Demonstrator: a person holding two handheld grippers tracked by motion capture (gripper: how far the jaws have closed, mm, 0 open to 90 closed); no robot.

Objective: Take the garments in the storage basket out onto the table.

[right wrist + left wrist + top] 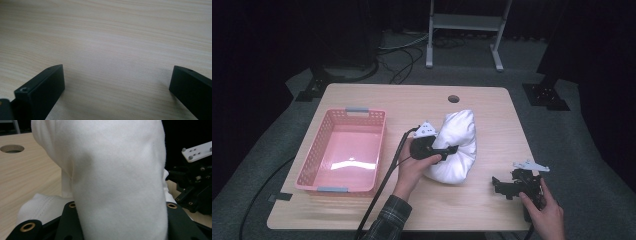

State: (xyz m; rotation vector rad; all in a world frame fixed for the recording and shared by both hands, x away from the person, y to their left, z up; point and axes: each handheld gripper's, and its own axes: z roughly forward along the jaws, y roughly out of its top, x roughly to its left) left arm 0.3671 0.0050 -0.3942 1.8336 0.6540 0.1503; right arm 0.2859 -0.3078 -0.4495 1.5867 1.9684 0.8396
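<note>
A bundled white cloth [456, 142] lies on the wooden table [377, 100], right of centre. My left gripper [448, 150], held in a hand with a plaid sleeve, reaches in from the cloth's left side and is shut on a thick fold of it. In the left gripper view the cloth [112, 177] bulges up between the two black jaws. My right gripper [503, 188] rests low at the table's front right, apart from the cloth. Its jaws stand open [117, 85] over bare wood, with nothing between them.
A pink plastic basket [381, 142] with nothing in it stands on the left half of the table. A round cable hole [453, 98] sits near the far edge. Black cables trail off the front edge. A metal stand [464, 30] is on the floor beyond.
</note>
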